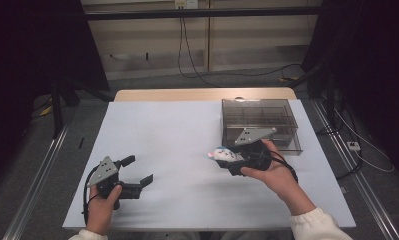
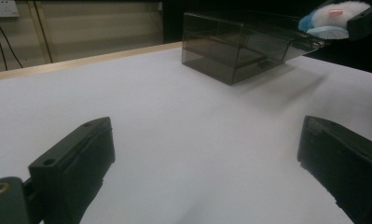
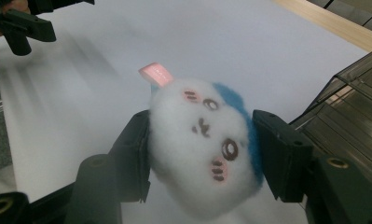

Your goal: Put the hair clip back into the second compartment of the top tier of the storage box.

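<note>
A small white plush toy (image 3: 202,140) with a blue back, a pink tag and a drawn face sits between the jaws of my right gripper (image 3: 202,154), which is shut on it. From above the plush toy (image 1: 221,154) hangs just left of the right gripper (image 1: 232,159), a little over the white table, beside the smoked clear box (image 1: 261,122). My left gripper (image 1: 136,172) rests near the table's front left with its jaws wide apart and nothing between them. In the left gripper view the plush toy (image 2: 335,18) shows at the top right, next to the box (image 2: 235,44).
The white table (image 1: 177,145) has open surface between the two grippers. The box has inner dividers and stands at the right rear. Cables lie on the floor (image 1: 222,75) behind the table, and dark stands flank both sides.
</note>
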